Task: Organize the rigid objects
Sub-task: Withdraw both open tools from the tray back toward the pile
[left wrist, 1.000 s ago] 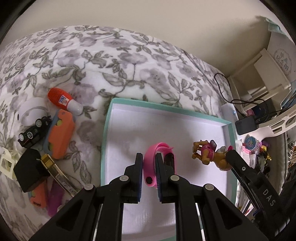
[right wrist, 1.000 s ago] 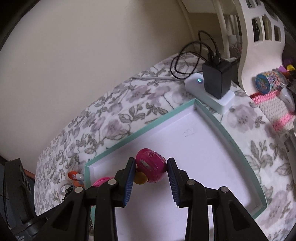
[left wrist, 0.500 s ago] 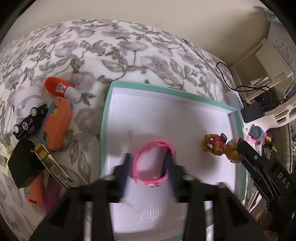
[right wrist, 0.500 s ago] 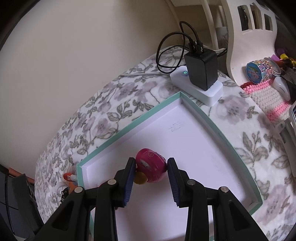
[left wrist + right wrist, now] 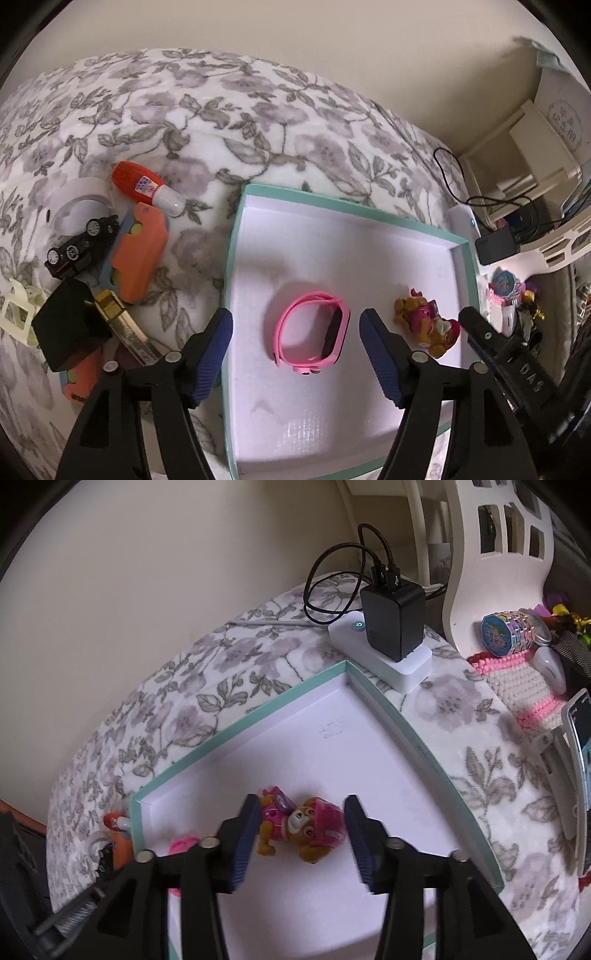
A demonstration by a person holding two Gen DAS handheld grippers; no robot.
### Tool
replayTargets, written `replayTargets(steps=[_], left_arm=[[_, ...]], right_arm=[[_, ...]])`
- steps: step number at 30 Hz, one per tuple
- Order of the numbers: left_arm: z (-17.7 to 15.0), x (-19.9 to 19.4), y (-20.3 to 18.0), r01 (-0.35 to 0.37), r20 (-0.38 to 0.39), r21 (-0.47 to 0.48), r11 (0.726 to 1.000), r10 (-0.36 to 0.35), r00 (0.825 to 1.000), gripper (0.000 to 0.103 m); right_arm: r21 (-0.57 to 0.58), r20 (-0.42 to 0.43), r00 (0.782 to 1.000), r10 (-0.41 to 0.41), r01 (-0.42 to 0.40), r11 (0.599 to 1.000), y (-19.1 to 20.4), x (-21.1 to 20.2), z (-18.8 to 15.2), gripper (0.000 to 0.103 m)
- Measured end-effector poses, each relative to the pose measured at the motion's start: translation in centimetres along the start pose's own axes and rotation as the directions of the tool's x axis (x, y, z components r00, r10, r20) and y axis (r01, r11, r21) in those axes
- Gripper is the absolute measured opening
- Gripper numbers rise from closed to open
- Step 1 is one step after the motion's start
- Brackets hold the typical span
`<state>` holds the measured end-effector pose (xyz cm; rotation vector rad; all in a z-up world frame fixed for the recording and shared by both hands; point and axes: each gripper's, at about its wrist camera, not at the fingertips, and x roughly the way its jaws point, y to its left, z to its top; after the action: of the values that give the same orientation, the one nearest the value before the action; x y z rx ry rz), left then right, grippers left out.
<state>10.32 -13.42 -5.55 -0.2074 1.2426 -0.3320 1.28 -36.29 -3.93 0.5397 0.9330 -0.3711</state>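
Note:
A teal-rimmed white tray (image 5: 236, 236) lies on the floral cloth. A pink wristband watch (image 5: 314, 338) lies on the tray floor, between the wide-open fingers of my left gripper (image 5: 295, 326) and free of them. A pink and brown toy pup figure (image 5: 303, 829) lies on its side in the tray (image 5: 391, 709), between the open fingers of my right gripper (image 5: 301, 830); it also shows in the left wrist view (image 5: 428, 326). Both grippers are empty.
Left of the tray lie an orange glue bottle (image 5: 144, 182), an orange toy (image 5: 138, 254), a black toy car (image 5: 79, 247), a black cube (image 5: 68, 328) and a white ring (image 5: 77, 208). A white power strip with black charger (image 5: 393, 631) sits at the tray's far corner.
Both grippers have opened. The left let go of the pink watch, which now lies in the tray. The right let go of the toy pup, which now lies on its side.

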Motion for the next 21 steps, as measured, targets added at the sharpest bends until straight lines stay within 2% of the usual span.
replayTargets(steps=[3, 14, 19, 21], left_arm=[[0.1, -0.7, 0.3, -0.041, 0.037, 0.013, 0.999, 0.04, 0.999, 0.083], [0.6, -4.1, 2.2, -0.131, 0.17, -0.001, 0.991, 0.129, 0.977, 0.097], [0.4, -5.9, 3.3, -0.168, 0.243, -0.013, 0.986, 0.167, 0.956, 0.098], [0.2, -6.8, 3.6, -0.181, 0.28, -0.008, 0.983, 0.176, 0.944, 0.098]], right_arm=[[-0.031, -0.005, 1.0, -0.023, 0.023, 0.999, 0.3, 0.0, -0.3, 0.061], [-0.134, 0.019, 0.994, -0.106, 0.107, 0.985, 1.5, -0.5, -1.7, 0.091], [-0.142, 0.042, 0.994, -0.101, 0.106, 0.984, 1.9, -1.2, -2.2, 0.103], [-0.144, 0.06, 0.994, -0.095, 0.103, 0.984, 2.1, -1.7, -2.3, 0.103]])
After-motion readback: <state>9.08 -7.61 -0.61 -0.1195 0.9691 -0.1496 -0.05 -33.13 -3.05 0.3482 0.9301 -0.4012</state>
